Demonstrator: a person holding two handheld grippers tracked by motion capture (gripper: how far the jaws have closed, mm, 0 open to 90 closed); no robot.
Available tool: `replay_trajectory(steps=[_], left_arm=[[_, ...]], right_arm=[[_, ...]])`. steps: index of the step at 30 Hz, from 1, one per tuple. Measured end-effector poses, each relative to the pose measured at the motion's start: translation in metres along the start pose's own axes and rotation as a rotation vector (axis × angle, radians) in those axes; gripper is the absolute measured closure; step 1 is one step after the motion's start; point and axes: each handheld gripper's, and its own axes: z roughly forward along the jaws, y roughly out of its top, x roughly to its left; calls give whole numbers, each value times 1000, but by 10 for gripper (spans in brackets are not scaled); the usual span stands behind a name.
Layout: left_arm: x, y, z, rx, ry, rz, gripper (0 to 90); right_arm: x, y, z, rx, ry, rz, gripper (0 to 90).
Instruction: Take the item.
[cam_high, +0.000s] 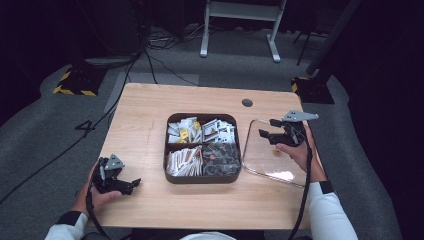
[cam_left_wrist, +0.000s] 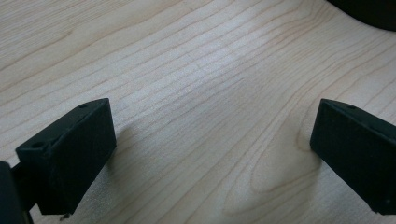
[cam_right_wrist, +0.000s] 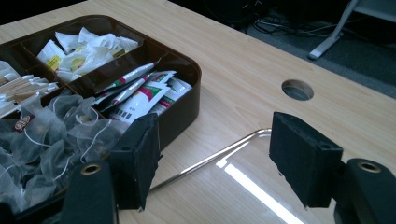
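Left gripper (cam_high: 131, 184): jaws apart, empty, lower left.
Right gripper (cam_high: 266, 128): jaws apart, empty, above clear lid (cam_high: 267, 170).
Risk: lid probably slips; glossy surface lies flat beside tray (cam_high: 202, 178).

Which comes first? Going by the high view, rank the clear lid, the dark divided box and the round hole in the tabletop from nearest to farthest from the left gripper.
From the left gripper, at the table's near left:
1. Dark divided box, mid-table, just to its right.
2. Clear lid, flat beyond the box, under the right gripper.
3. Round hole, toward the far edge, though close to the lid.
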Motion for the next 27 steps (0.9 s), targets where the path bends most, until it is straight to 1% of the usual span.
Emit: replay_trajectory(steps=[4, 8, 13, 15, 18, 22, 27], left_arm=[[0, 0, 0, 0, 0, 0, 5], [0, 0, 0, -1, 0, -1, 5], [0, 0, 0, 0, 0, 0, 5], [0, 0, 0, 0, 0, 0, 5], [0, 0, 0, 0, 0, 0, 5], [0, 0, 0, 0, 0, 0, 5], [0, 0, 0, 0, 0, 0, 5]], right_arm=[[5, 7, 6, 0, 7, -14, 341], [13, 17, 17, 3, 29, -32, 343], [24, 28, 33, 21, 49, -59, 351], [28, 33, 39, 26, 66, -62, 355], [35, 39, 49, 35, 75, -76, 362], [44, 46, 65, 66, 89, -94, 365], [53, 51, 84, 99, 108, -100, 369]])
